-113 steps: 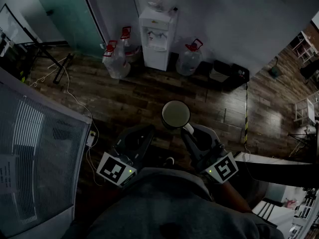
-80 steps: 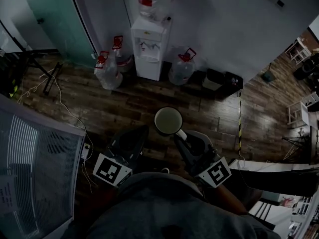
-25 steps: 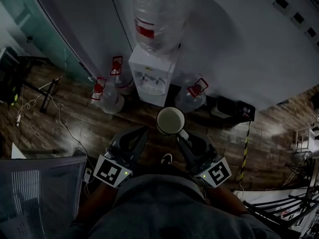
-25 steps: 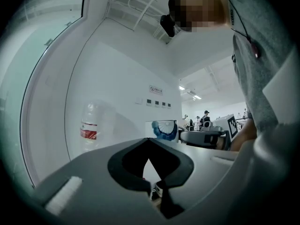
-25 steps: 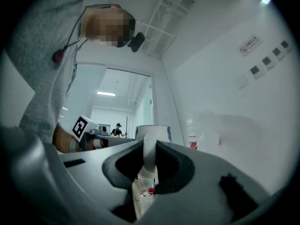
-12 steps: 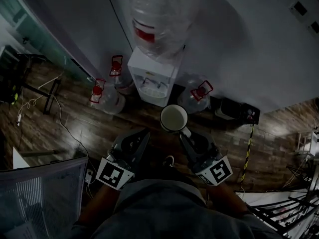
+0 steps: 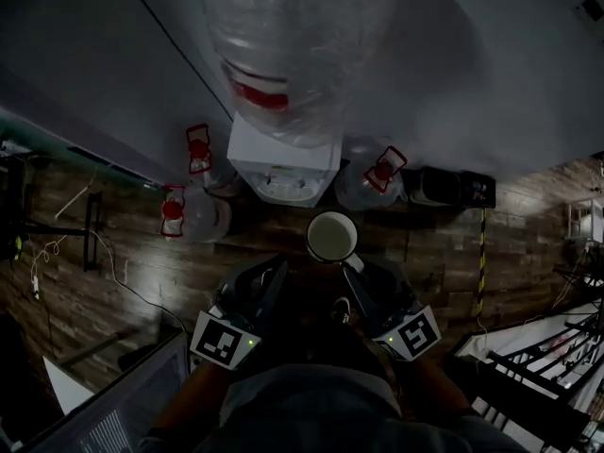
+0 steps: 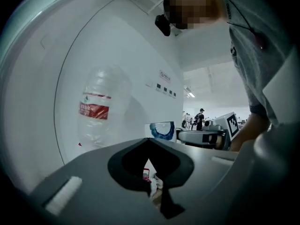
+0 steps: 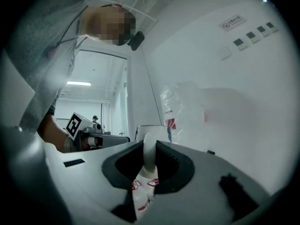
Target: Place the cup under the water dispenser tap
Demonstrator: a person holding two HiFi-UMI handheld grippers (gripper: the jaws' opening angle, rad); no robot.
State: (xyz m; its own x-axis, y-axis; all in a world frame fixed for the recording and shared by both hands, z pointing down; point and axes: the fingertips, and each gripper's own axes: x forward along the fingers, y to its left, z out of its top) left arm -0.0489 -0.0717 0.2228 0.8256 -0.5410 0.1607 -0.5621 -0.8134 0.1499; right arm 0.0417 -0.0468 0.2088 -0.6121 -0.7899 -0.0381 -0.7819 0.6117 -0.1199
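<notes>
You have come right up to the water dispenser [image 7: 281,163], the cup [image 7: 332,237] just short of it, its handle [image 9: 150,161] clamped in your right gripper [image 7: 357,270], your left gripper [image 7: 267,283] with jaws together on nothing; held only by the handle, the cup could swivel and knock the dispenser's front.

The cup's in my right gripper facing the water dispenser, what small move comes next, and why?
Probably ease the cup forward toward the water dispenser. The right gripper has its jaws clamped on the cup's handle, but the cup hangs over the floor, short of the dispenser's front.
</notes>
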